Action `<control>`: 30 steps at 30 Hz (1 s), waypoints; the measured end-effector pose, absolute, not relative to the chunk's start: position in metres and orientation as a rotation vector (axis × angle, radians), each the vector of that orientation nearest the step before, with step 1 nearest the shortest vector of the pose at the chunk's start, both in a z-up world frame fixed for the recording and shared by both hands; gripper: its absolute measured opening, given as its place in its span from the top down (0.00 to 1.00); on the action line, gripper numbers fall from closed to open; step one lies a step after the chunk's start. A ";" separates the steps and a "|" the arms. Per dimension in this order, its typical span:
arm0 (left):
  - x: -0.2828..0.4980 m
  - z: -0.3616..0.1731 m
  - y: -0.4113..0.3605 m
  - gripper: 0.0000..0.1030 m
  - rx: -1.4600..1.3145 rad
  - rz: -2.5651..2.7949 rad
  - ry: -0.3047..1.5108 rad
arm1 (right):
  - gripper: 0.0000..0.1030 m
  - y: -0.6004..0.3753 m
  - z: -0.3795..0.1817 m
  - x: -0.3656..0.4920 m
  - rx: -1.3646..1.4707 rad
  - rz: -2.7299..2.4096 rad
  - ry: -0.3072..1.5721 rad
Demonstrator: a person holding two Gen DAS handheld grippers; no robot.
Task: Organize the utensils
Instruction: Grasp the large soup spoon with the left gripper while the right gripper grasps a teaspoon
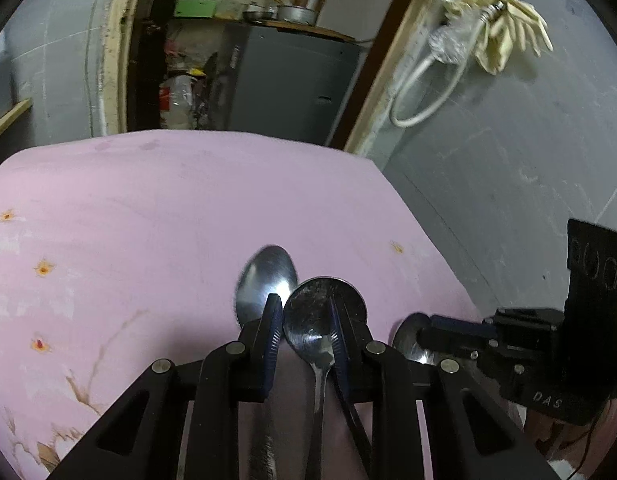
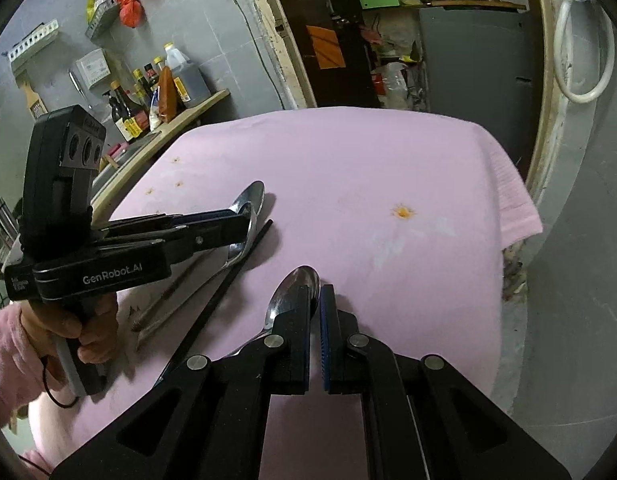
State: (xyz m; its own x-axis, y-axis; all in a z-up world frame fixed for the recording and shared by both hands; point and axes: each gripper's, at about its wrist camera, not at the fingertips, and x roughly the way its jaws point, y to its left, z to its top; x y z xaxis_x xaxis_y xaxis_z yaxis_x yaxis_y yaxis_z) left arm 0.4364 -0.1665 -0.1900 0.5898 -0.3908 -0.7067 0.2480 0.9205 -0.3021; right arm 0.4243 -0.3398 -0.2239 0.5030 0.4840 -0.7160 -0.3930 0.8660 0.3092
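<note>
- My left gripper has its jaws drawn narrow around the bowl of a spoon. The pads flank that bowl on both sides, so I judge it gripped, though firm contact on the left pad is not certain.
- That spoon's long axis runs along my fingers, bowl pointing toward the far edge of the table, handle trailing back under the gripper.
- A second spoon lies just beside it on the left, parallel, bowl also toward the far edge.
- My right gripper has its jaws nearly together and nothing between them. A third spoon lies just left of its left finger, bowl forward.
- A black chopstick lies between the spoons, on the same heading.
- Judgement: 3 spoons roughly aligned; grouping is part done and final placement is left.
</note>
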 end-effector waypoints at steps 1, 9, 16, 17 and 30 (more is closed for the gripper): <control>0.436 -0.191 -0.168 0.78 -0.177 -0.381 0.872 | 0.96 -0.341 -0.223 0.423 0.108 0.526 0.901; 0.428 -0.196 -0.160 0.78 -0.221 -0.407 0.924 | 0.96 -0.346 -0.224 0.423 0.136 0.503 0.902; 0.422 -0.196 -0.156 0.65 -0.272 -0.423 0.946 | 0.96 -0.345 -0.226 0.424 0.149 0.499 0.900; 0.420 -0.196 -0.156 0.59 -0.276 -0.428 0.945 | 0.96 -0.345 -0.226 0.424 0.152 0.500 0.900; 0.409 -0.190 -0.192 0.68 0.021 -0.361 0.958 | 0.92 -0.348 -0.237 0.432 0.220 0.561 0.925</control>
State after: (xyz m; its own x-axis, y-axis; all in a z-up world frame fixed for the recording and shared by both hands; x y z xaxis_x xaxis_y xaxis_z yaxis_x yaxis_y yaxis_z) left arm 0.4085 -0.1916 -0.1900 0.5203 -0.2919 -0.8026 0.3103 0.9402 -0.1408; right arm 0.4317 -0.3483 -0.2370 0.4724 0.5454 -0.6924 -0.3618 0.8363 0.4119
